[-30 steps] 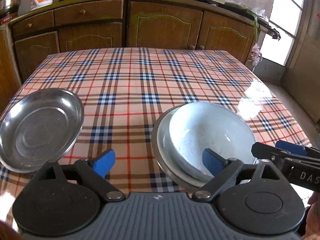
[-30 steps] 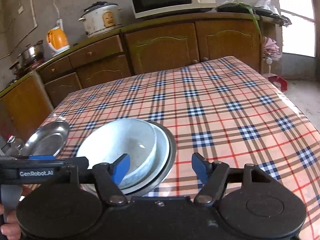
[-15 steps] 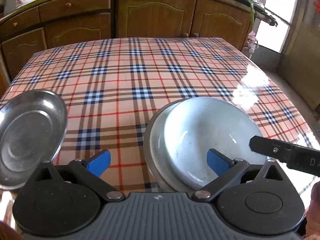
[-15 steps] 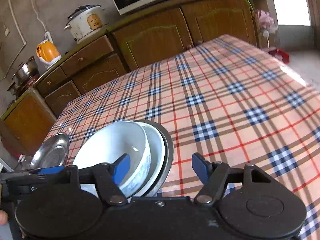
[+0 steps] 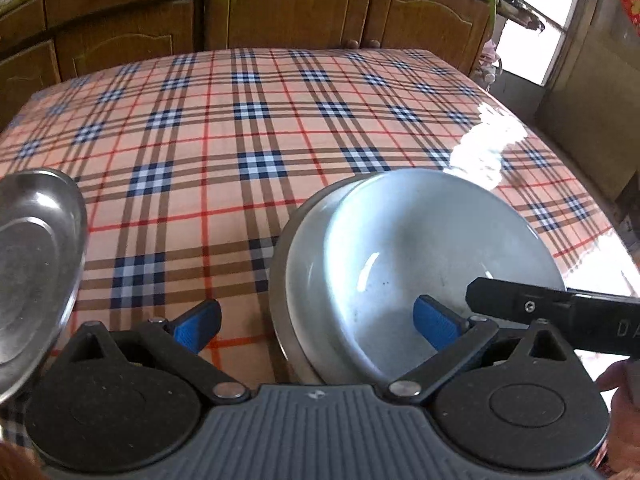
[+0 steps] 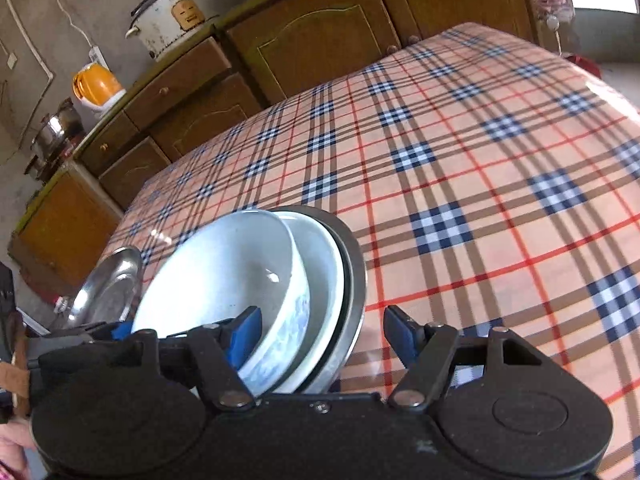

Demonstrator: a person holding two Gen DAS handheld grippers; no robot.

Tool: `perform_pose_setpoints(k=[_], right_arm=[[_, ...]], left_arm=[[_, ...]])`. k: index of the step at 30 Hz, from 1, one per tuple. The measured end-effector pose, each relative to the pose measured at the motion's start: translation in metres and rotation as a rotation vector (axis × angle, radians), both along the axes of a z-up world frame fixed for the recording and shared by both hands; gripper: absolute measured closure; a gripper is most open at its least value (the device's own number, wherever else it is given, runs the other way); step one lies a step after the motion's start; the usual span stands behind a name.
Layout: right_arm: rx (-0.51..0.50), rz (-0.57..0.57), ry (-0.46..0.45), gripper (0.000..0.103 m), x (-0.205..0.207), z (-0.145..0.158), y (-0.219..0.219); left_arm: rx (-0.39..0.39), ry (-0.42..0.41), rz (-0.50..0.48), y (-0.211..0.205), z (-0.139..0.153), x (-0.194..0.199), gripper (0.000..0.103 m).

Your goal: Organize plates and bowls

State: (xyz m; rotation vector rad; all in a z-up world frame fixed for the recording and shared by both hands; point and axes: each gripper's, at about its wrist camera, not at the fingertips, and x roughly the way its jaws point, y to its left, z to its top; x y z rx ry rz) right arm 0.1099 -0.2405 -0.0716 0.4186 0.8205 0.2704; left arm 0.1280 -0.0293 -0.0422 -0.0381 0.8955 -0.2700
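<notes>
Straddling the near rim of the dish stack, the left gripper (image 5: 316,324) has its blue pads spread wide, one pad (image 5: 198,324) over the tablecloth outside the stack & the other inside the white bowl (image 5: 432,248); not clamped on anything. Right gripper (image 6: 322,330) is likewise spread apart w/ the stack's edge between its pads, left pad inside the bowl, right pad out over the cloth; whether either pad touches the rims can't be told. Stack itself: white bowl w/ blue pattern on its outer wall, nested in a white plate (image 6: 326,276), which sits in a steel plate (image 6: 356,272) at the bottom, all on the near part of the table. In the left wrist view the other tool's black body comes in from the right over the bowl, w/ part of a hand (image 5: 618,384) below it. Second steel plate (image 5: 32,264) lies apart to the left, near the table edge. Plaid tablecloth (image 5: 256,120) runs bare beyond. Farther back: brown wood cabinets (image 6: 320,40), w/ a rice cooker (image 6: 172,16), orange kettle (image 6: 98,86) & steel pot (image 6: 56,130) on the counter.
</notes>
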Motion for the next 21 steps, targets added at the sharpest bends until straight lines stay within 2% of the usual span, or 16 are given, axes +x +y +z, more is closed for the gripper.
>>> perform_pose_setpoints(k=[3, 8, 9, 10, 11, 12, 14, 15, 16, 21], right_arm=[[0.055, -0.004, 0.029, 0.022, 0.007, -0.007, -0.002], [0.111, -0.002, 0.022, 0.022, 0.012, -0.011, -0.004], [0.132, 0.004, 0.022, 0.025, 0.012, -0.012, -0.004], [0.161, 0.014, 0.022, 0.033, 0.013, -0.013, -0.005], [0.161, 0.008, 0.019, 0.033, 0.013, -0.013, -0.005], [0.158, 0.005, 0.018, 0.035, 0.013, -0.013, -0.005], [0.136, -0.007, 0.015, 0.047, 0.012, -0.012, -0.005], [0.132, -0.012, 0.016, 0.048, 0.011, -0.011, -0.005], [0.130, -0.019, 0.017, 0.050, 0.011, -0.011, -0.005], [0.092, -0.035, 0.000, 0.053, 0.008, -0.009, -0.001]], left_arm=[[-0.032, 0.008, 0.004, 0.002, -0.003, 0.006, 0.000], [-0.073, 0.023, 0.014, 0.005, -0.005, 0.012, 0.000], [-0.079, 0.024, 0.015, 0.005, -0.005, 0.013, 0.000], [-0.082, 0.022, 0.015, 0.005, -0.005, 0.013, 0.000], [-0.091, 0.018, 0.013, 0.004, -0.005, 0.013, 0.001], [-0.100, 0.014, 0.008, 0.004, -0.005, 0.012, 0.006], [-0.113, -0.002, -0.021, -0.001, -0.002, 0.010, 0.018], [-0.109, -0.020, -0.041, -0.006, 0.001, 0.009, 0.029], [-0.090, -0.026, -0.033, -0.010, 0.002, 0.008, 0.028], [-0.113, -0.026, -0.013, -0.008, -0.001, 0.009, 0.031]])
